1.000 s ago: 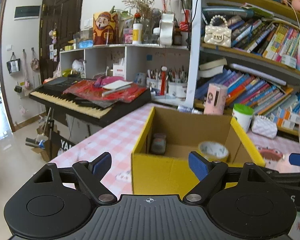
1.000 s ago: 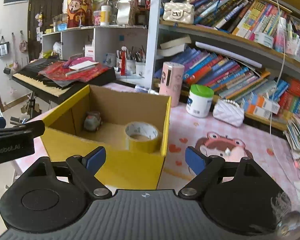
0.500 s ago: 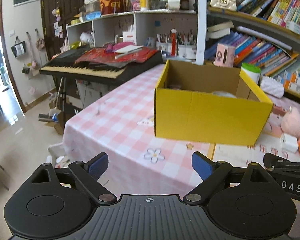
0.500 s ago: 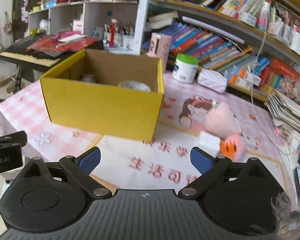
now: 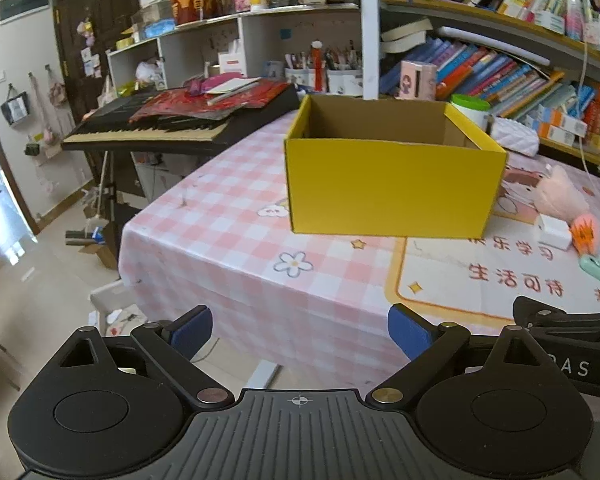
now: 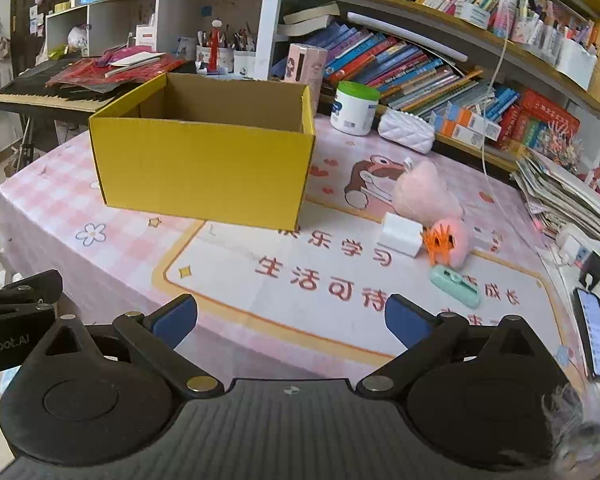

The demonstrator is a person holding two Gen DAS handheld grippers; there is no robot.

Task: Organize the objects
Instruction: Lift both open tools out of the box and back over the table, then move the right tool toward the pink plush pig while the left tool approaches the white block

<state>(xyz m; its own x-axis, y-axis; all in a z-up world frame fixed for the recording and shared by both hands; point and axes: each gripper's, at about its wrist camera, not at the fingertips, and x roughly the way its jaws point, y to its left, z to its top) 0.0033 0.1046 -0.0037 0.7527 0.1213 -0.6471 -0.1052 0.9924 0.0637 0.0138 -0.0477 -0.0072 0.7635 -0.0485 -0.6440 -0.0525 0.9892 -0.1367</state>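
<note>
Presently, item by item. Left gripper (image 5: pixel 299 328): fingers spread wide, nothing between them, held back off the near edge of the table (image 5: pixel 228 240). Right gripper (image 6: pixel 291 318): likewise wide open and empty, held low over the table's near edge, at the printed mat (image 6: pixel 300 292).

Yellow box (image 6: pixel 204 168): open-topped, stood on the pink checked cloth, ahead and to the left of the right gripper and straight ahead of the left; its contents were hidden by the front wall in both views.

Loose items, all to the right of the box: pink plush (image 6: pixel 424 192), white block (image 6: pixel 400 234), orange-spiked toy (image 6: pixel 448 242) touching or just beside the block, and a mint-green device (image 6: pixel 456 280) lying flat nearest the front edge, its long axis running diagonally from upper left to lower right.

Judgement: the cluster lay ahead and right of the right gripper's fingers, well apart from the left, so the right hand was nearer for the next pick; the mint device was closest.
</note>
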